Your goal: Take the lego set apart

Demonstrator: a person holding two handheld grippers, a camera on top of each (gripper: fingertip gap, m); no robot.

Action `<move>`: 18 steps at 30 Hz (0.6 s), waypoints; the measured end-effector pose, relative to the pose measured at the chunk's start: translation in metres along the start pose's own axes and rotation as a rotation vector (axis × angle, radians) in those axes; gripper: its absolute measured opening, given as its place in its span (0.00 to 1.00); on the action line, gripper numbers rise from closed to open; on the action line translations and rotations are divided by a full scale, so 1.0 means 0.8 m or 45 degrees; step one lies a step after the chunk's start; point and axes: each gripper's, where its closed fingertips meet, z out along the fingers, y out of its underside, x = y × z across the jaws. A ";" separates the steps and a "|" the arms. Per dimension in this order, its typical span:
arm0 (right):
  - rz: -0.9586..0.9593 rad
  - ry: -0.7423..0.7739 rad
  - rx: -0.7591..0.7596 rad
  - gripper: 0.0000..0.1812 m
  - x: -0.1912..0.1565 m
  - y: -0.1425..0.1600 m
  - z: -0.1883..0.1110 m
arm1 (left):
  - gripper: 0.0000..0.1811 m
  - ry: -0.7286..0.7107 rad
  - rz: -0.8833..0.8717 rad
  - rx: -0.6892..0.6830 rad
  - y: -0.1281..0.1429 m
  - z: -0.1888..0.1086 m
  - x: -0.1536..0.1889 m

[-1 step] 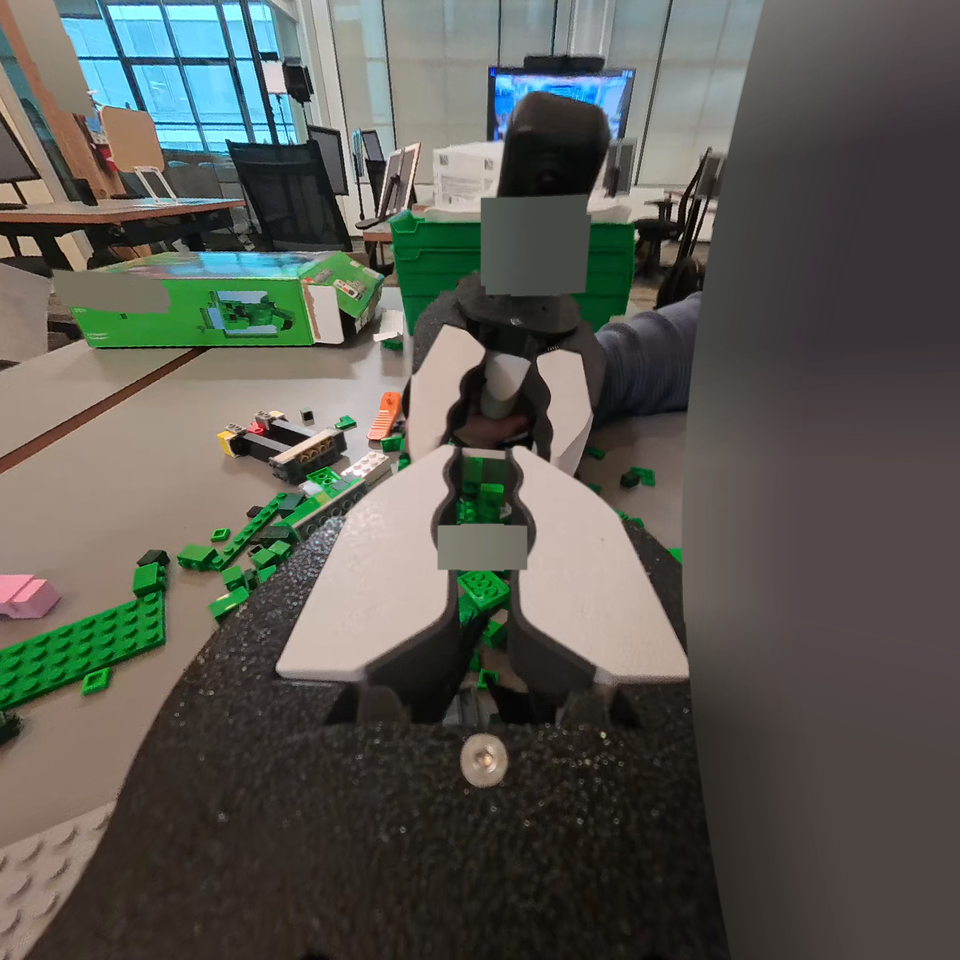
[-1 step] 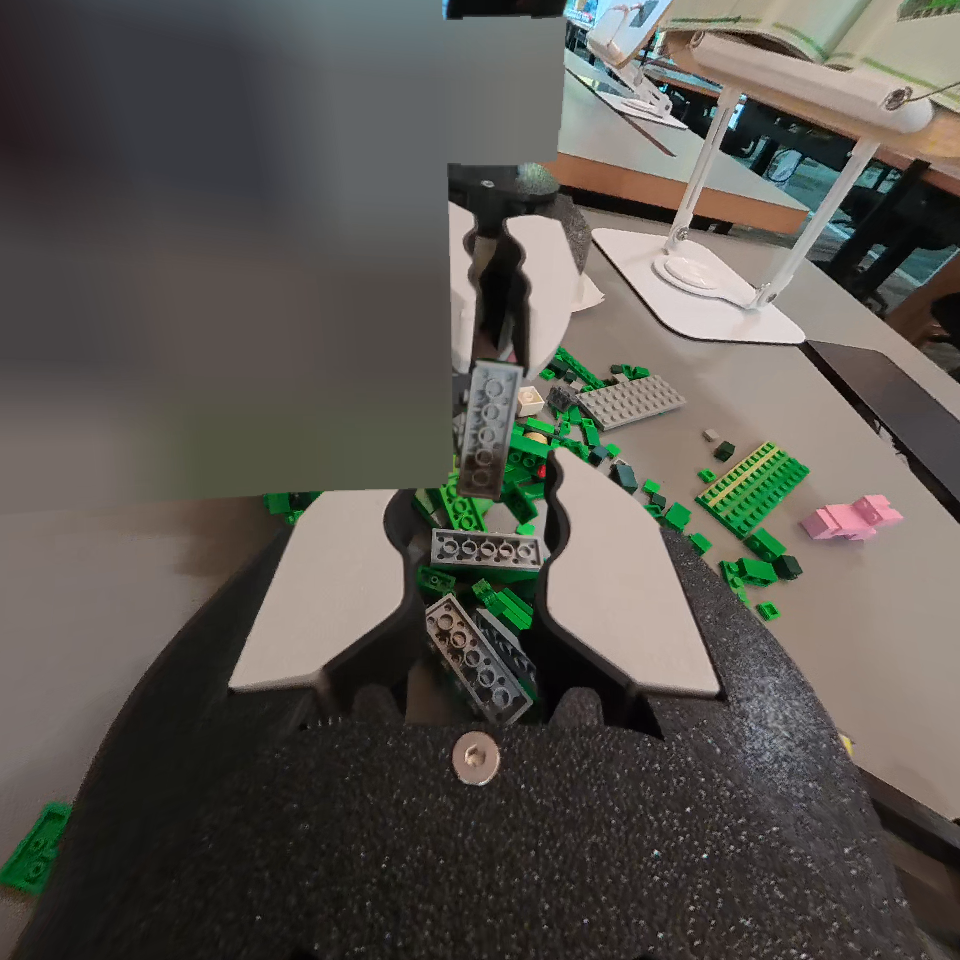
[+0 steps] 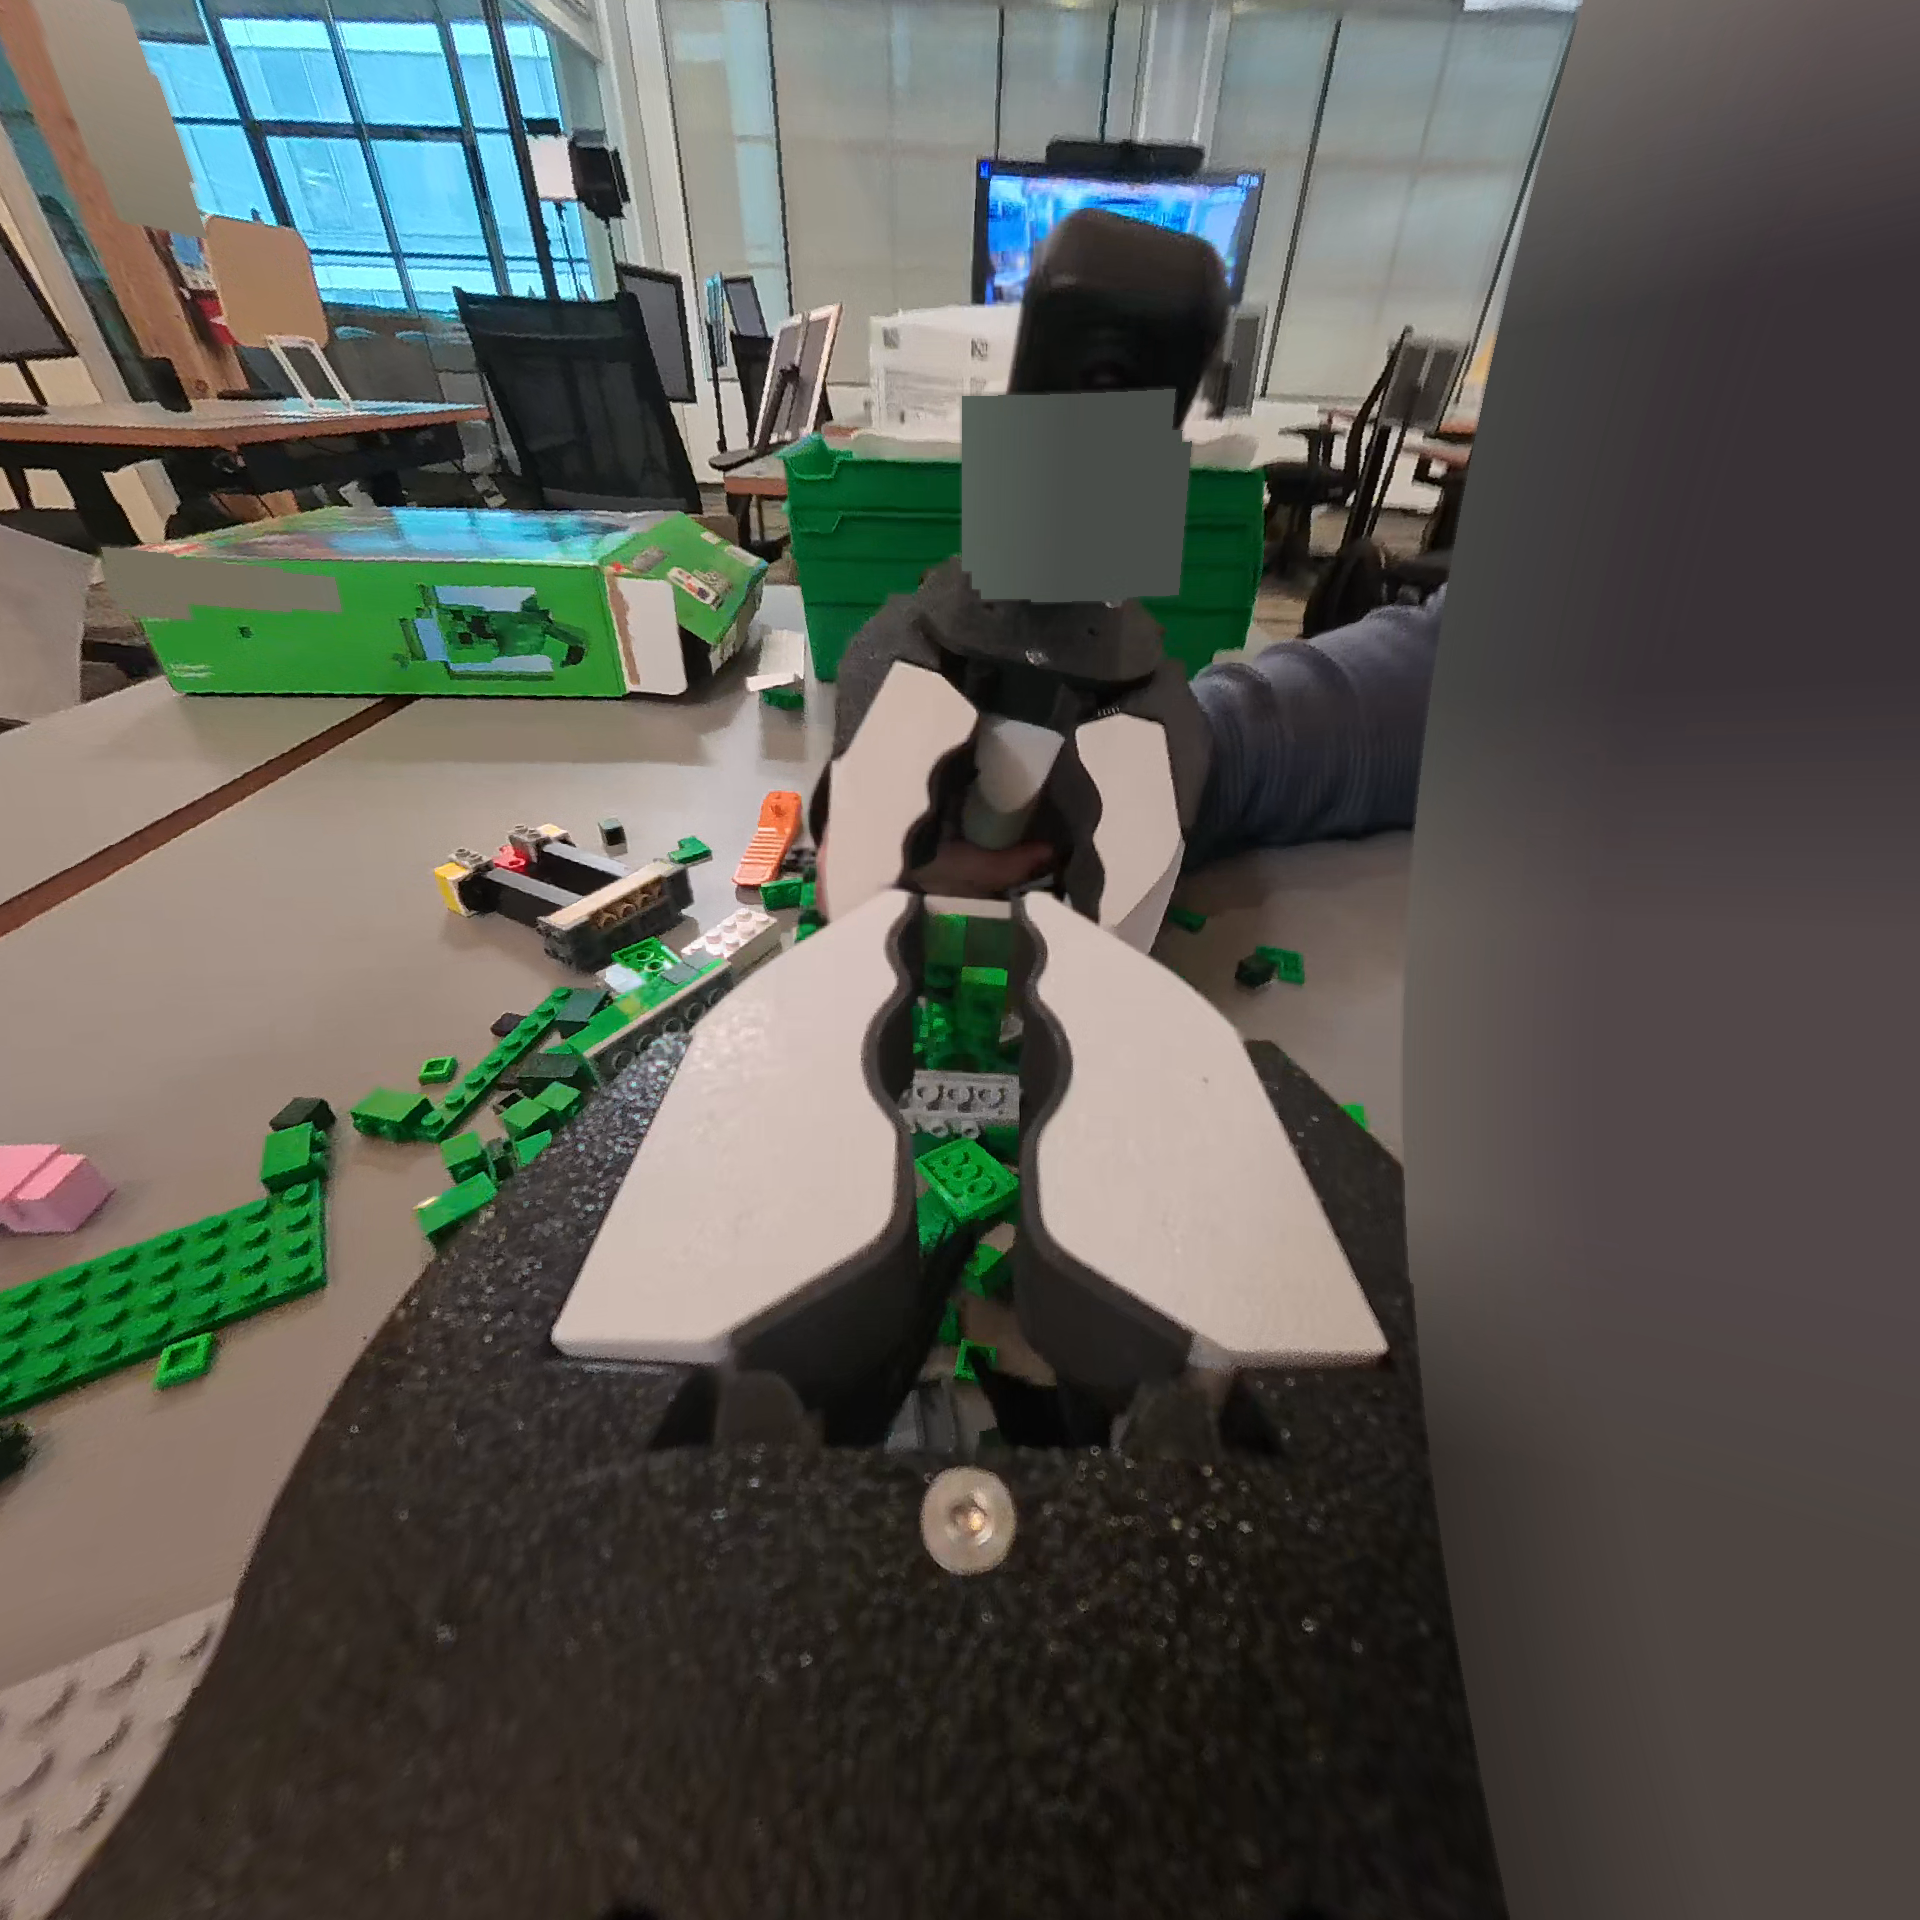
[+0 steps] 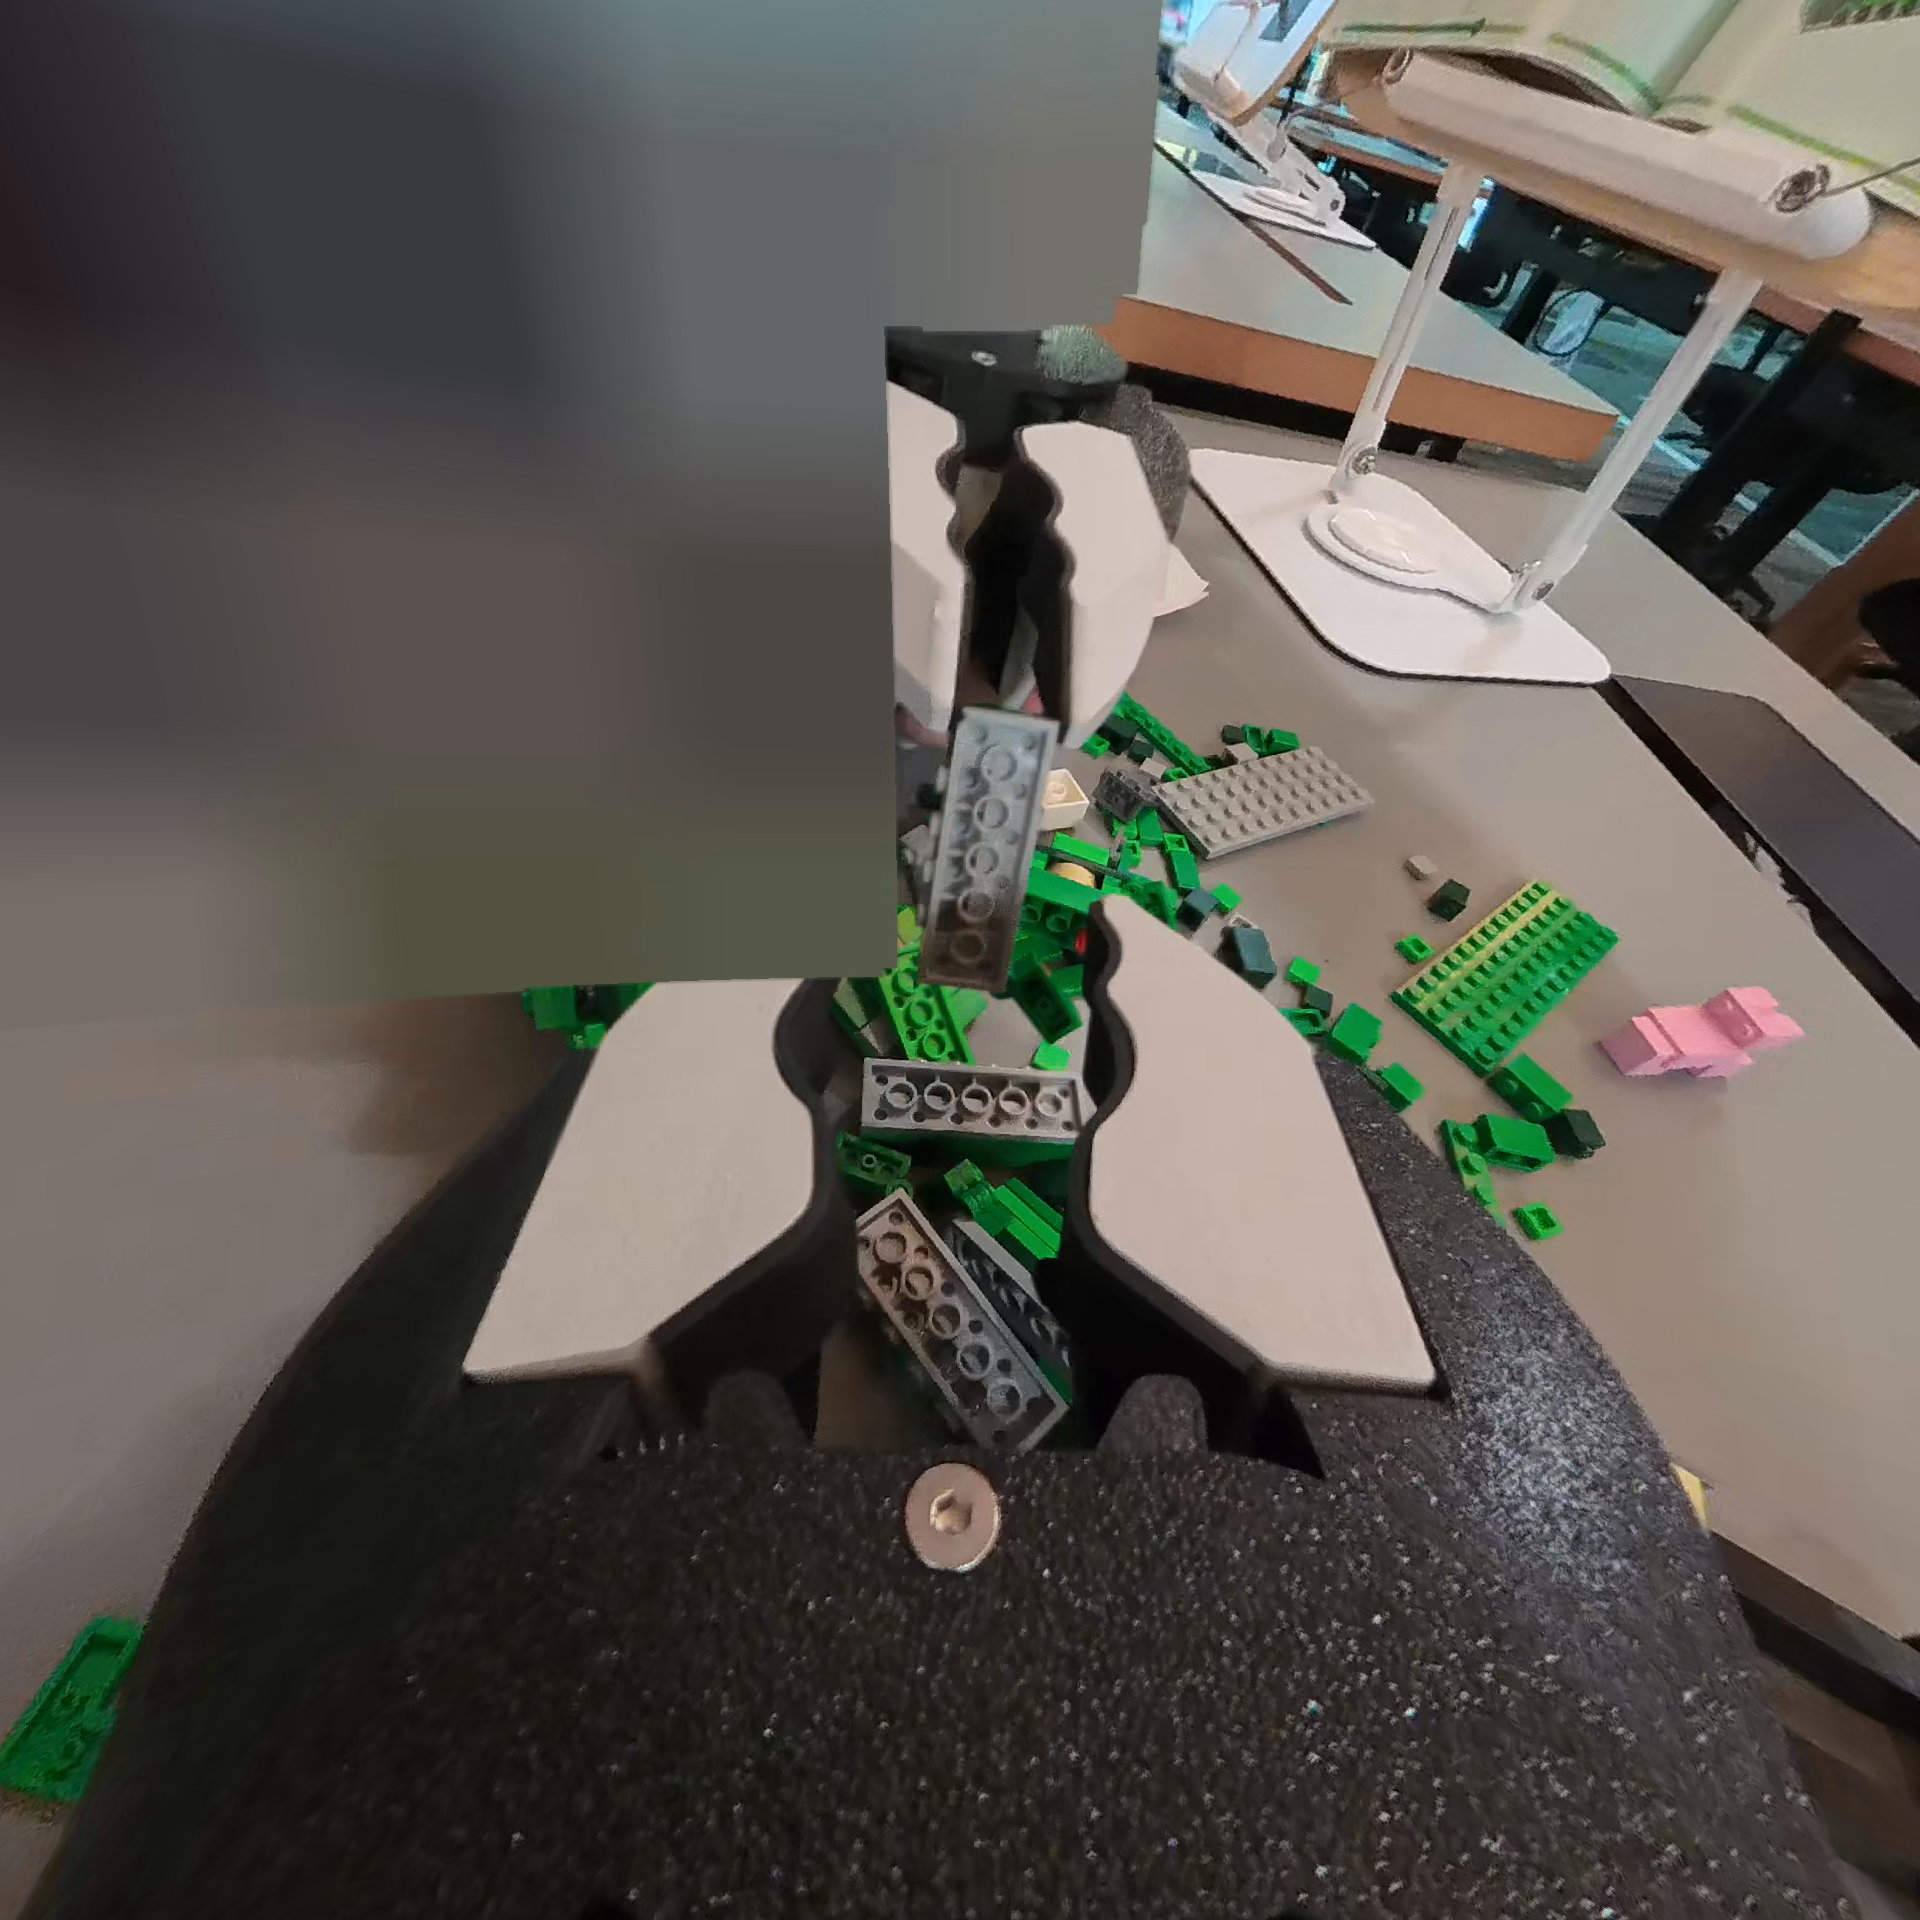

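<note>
My left gripper (image 3: 966,909) is shut on one end of a long grey plate (image 4: 987,852), which hangs down from it above a pile of loose green bricks (image 4: 935,1013). In the right wrist view the left gripper (image 4: 1008,707) faces me. My right gripper (image 4: 951,977) is open and empty, just below and in front of the hanging plate. It shows opposite in the left wrist view (image 3: 997,883). Two more grey plates (image 4: 971,1101) lie on the pile between its fingers.
On the table are a green baseplate (image 3: 156,1299), a pink pig (image 4: 1704,1039), a larger grey plate (image 4: 1257,800), a black and yellow assembly (image 3: 561,883) and an orange separator (image 3: 769,836). The set's box (image 3: 416,613), green crates (image 3: 883,540) and a white stand (image 4: 1434,561) stand behind. Left and right tips are no more than a few centimetres apart.
</note>
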 end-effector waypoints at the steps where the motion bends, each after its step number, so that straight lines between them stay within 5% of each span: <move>1: -0.002 0.007 -0.018 0.23 0.000 0.002 0.002 | 0.08 0.000 -0.017 0.017 -0.002 -0.001 -0.002; 7: 0.017 0.050 -0.052 0.11 0.001 0.004 0.014 | 0.08 0.023 -0.042 0.031 -0.004 -0.002 -0.001; 15: 0.036 0.026 -0.030 0.10 0.002 0.000 0.009 | 0.09 0.076 -0.114 0.050 -0.006 -0.004 0.001; 18: 0.022 0.020 -0.023 0.10 0.000 -0.001 0.008 | 0.19 0.074 -0.126 0.021 -0.003 -0.002 0.000</move>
